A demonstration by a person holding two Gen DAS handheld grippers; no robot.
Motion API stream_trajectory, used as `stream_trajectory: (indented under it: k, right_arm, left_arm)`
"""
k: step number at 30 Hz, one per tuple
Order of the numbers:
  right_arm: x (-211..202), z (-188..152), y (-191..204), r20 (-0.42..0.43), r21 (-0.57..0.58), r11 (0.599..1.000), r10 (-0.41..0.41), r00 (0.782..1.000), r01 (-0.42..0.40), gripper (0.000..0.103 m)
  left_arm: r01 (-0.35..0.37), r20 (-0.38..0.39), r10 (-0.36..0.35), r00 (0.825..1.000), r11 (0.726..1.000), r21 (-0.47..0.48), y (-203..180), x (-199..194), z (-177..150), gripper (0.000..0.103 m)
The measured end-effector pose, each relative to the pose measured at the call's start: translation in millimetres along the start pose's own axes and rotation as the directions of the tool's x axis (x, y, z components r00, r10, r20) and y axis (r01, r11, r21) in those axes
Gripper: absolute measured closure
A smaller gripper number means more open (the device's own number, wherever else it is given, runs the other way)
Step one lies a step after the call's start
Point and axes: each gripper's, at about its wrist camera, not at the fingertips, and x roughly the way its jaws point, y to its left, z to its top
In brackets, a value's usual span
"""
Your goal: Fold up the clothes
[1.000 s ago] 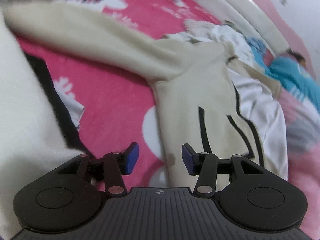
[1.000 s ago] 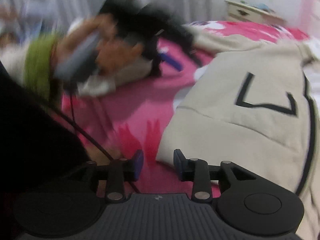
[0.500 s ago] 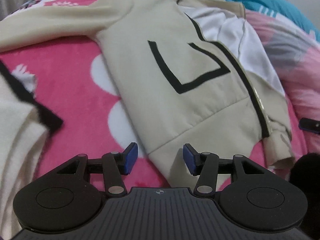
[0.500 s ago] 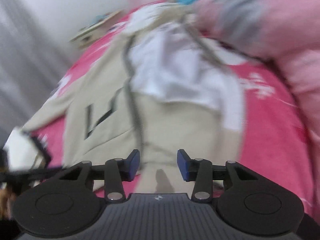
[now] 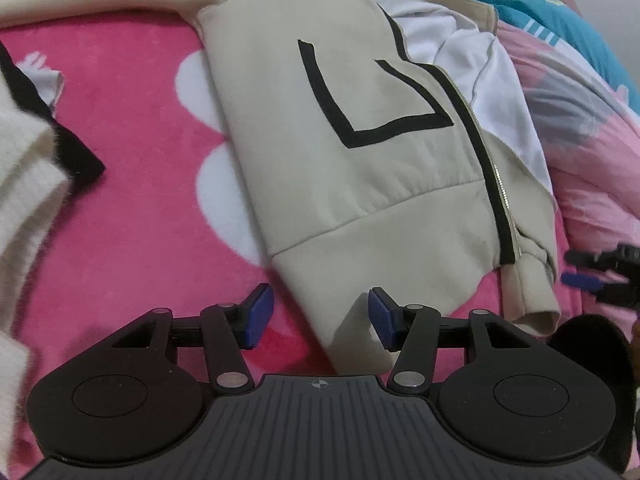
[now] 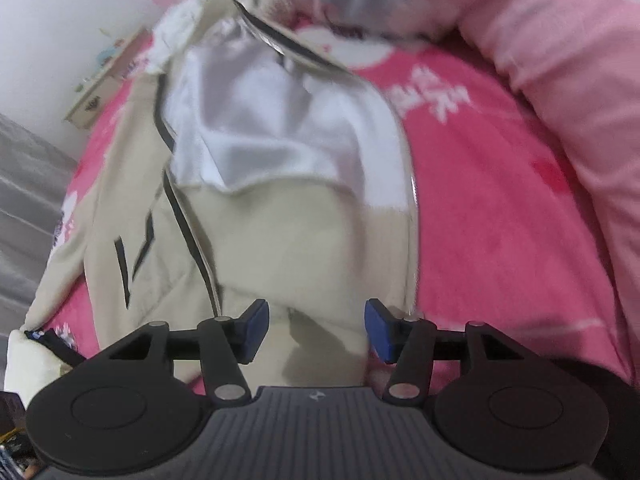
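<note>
- Beige zip jacket [image 5: 352,152] lies spread flat on the pink blanket [image 5: 132,208] of the bed, front up, black L-shaped trim showing, one side flipped back so the white lining [image 6: 280,120] shows.
- Left gripper [image 5: 320,316] low over the jacket's bottom hem, at the hem corner. Fingers roughly half apart, blue pads [image 5: 259,312] clear of the cloth on both sides – nothing gripped.
- Right gripper [image 6: 316,326] over the other hem end, by the zip edge. Its fingers are opening right now; beige fabric sits in the gap below them but the pads aren't pressing on it, so no hold.
- Right gripper also pokes into the left wrist view at far right edge, just beside the jacket's cuff.
- Fluffy cream garment w/ black trim [image 5: 28,184] lies at the left of the blanket, apart from the jacket.
- Pale pink quilt [image 6: 560,40] bunched along the far right side; right view blurry.
</note>
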Motion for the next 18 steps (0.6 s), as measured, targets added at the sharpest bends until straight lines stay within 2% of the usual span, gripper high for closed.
stream_trajectory:
  k: [1, 3, 4, 6, 8, 10, 11, 12, 14, 16, 17, 18]
  right_arm:
    - [3, -2, 2, -0.028, -0.015, 1.000, -0.005, 1.000, 0.004, 0.046]
    - [13, -10, 15, -0.098, -0.095, 0.995, -0.031, 0.995, 0.022, 0.033]
    - [18, -15, 22, -0.118, -0.129, 0.991, -0.042, 0.992, 0.027, 0.031]
    - [28, -23, 32, -0.130, -0.176, 0.984, -0.065, 0.989, 0.041, 0.026]
    - [37, -29, 39, -0.114, -0.193, 0.979, -0.091, 0.989, 0.068, 0.026]
    - [46, -34, 43, -0.091, -0.237, 0.966, -0.130, 0.987, 0.106, 0.040]
    - [47, -38, 49, -0.072, -0.288, 0.948, -0.164, 0.984, 0.137, 0.054]
    - [43, -40, 54, -0.056, -0.345, 0.926, -0.185, 0.981, 0.155, 0.071]
    - [34, -43, 65, -0.025, -0.455, 0.873, -0.210, 0.977, 0.176, 0.088]
    - [19, -45, 74, 0.039, -0.570, 0.787, -0.262, 0.964, 0.237, 0.091]
    - [12, -45, 76, 0.087, -0.623, 0.726, -0.306, 0.948, 0.292, 0.091]
    - [7, -43, 75, 0.145, -0.663, 0.656, -0.361, 0.921, 0.361, 0.091]
  left_arm:
    - [0.005, 0.004, -0.005, 1.000, 1.000, -0.005, 0, 0, 0, 0.050]
    - [0.014, 0.010, -0.014, 1.000, 1.000, -0.021, 1, 1, 1, 0.050]
    - [0.020, 0.013, -0.019, 1.000, 0.999, -0.028, 2, 1, 2, 0.050]
    - [0.033, 0.017, -0.032, 0.999, 0.999, -0.039, 4, 0, 2, 0.050]
    - [0.047, 0.020, -0.046, 0.999, 0.998, -0.047, 7, -2, 2, 0.050]
    - [0.057, 0.022, -0.056, 0.998, 0.997, -0.051, 8, -2, 2, 0.050]
    - [0.061, 0.022, -0.060, 0.998, 0.997, -0.053, 9, -2, 1, 0.050]
    - [0.065, 0.023, -0.064, 0.998, 0.996, -0.054, 10, -2, 1, 0.050]
    - [0.072, 0.024, -0.071, 0.997, 0.996, -0.056, 11, -1, 1, 0.050]
    - [0.077, 0.024, -0.076, 0.997, 0.995, -0.055, 12, -1, 1, 0.050]
    - [0.079, 0.025, -0.078, 0.997, 0.995, -0.055, 13, -1, 1, 0.050]
    - [0.082, 0.025, -0.081, 0.996, 0.995, -0.055, 13, -1, 1, 0.050]
